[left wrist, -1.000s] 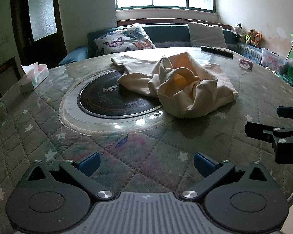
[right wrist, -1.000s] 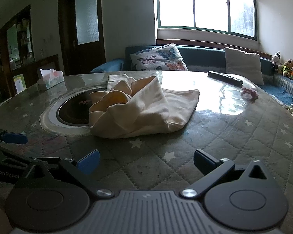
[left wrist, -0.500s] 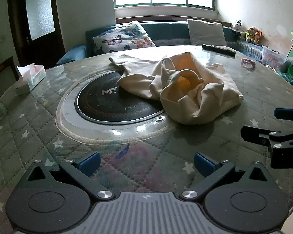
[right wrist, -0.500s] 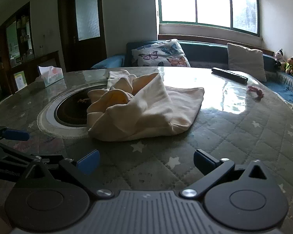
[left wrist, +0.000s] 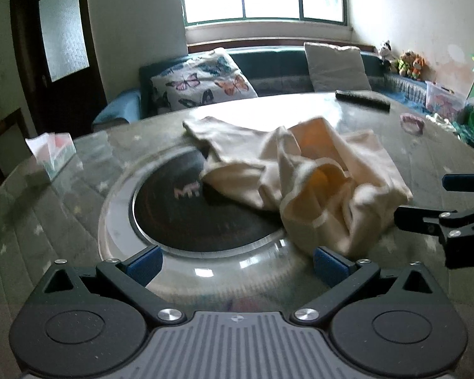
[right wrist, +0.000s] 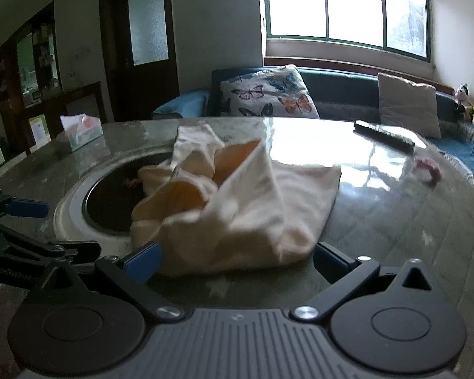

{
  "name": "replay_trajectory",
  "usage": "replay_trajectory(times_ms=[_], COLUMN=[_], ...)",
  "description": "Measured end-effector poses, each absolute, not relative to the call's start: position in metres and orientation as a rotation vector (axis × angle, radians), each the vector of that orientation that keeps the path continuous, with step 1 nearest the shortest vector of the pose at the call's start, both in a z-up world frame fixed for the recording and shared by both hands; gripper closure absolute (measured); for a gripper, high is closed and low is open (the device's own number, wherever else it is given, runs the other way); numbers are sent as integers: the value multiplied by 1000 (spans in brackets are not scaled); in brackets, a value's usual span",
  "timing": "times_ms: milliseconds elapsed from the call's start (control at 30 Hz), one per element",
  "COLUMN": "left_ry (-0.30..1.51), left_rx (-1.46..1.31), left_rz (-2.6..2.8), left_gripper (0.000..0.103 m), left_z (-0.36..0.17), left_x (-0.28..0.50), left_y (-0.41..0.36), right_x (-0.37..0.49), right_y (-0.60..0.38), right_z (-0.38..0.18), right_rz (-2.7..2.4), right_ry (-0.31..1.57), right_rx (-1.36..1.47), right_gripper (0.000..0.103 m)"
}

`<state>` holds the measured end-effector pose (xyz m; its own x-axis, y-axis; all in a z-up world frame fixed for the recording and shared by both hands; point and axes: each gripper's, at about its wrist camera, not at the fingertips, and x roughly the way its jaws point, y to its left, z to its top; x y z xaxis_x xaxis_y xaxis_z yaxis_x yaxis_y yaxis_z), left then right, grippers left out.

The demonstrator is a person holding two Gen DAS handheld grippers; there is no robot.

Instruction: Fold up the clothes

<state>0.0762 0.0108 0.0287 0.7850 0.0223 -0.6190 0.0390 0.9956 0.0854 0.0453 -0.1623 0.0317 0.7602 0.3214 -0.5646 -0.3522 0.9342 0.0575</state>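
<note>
A crumpled cream garment [left wrist: 312, 183] lies in a heap on the round table, partly over the black cooktop disc [left wrist: 186, 218]. My left gripper [left wrist: 237, 260] is open, its blue pads just short of the heap's near edge. In the right wrist view the same garment [right wrist: 237, 208] bulges up right in front of my right gripper [right wrist: 237, 257], which is open with the cloth's near edge lying between its blue pads. The right gripper also shows at the right edge of the left wrist view, beside the heap.
A tissue box [left wrist: 52, 154] stands at the table's far left. A black remote [left wrist: 361, 99] and a small pink item [left wrist: 410, 123] lie at the far right. A sofa with cushions [left wrist: 202, 85] runs behind the table under the window.
Both grippers have moved forward toward the garment, which now looms much closer in both views. The garment itself has not moved.
</note>
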Motion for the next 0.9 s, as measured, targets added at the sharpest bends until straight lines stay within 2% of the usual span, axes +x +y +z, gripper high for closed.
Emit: replay_trajectory(times_ms=[167, 300, 567, 633, 767, 833, 867, 900], left_ry=[649, 644, 641, 652, 677, 692, 699, 708], left_rx=[92, 93, 97, 106, 102, 102, 106, 110], left_rz=[-15, -34, -124, -145, -206, -233, -241, -247], left_gripper=[0, 1, 17, 24, 25, 26, 29, 36], left_z=[40, 45, 50, 47, 39, 36, 33, 31], left_x=[104, 128, 178, 193, 215, 225, 230, 234], left_y=[19, 20, 12, 7, -2, -7, -10, -12], right_x=[84, 122, 198, 214, 240, 249, 252, 254], right_y=[-163, -161, -151, -148, -142, -140, -140, -140], right_z=[44, 48, 37, 33, 21, 16, 13, 12], right_rz=[364, 349, 369, 378, 409, 423, 429, 432], right_ry=[598, 601, 691, 707, 749, 768, 776, 783], right_rx=[-59, -67, -66, -72, -68, -62, -57, -52], right_gripper=[1, 9, 29, 38, 49, 60, 63, 71])
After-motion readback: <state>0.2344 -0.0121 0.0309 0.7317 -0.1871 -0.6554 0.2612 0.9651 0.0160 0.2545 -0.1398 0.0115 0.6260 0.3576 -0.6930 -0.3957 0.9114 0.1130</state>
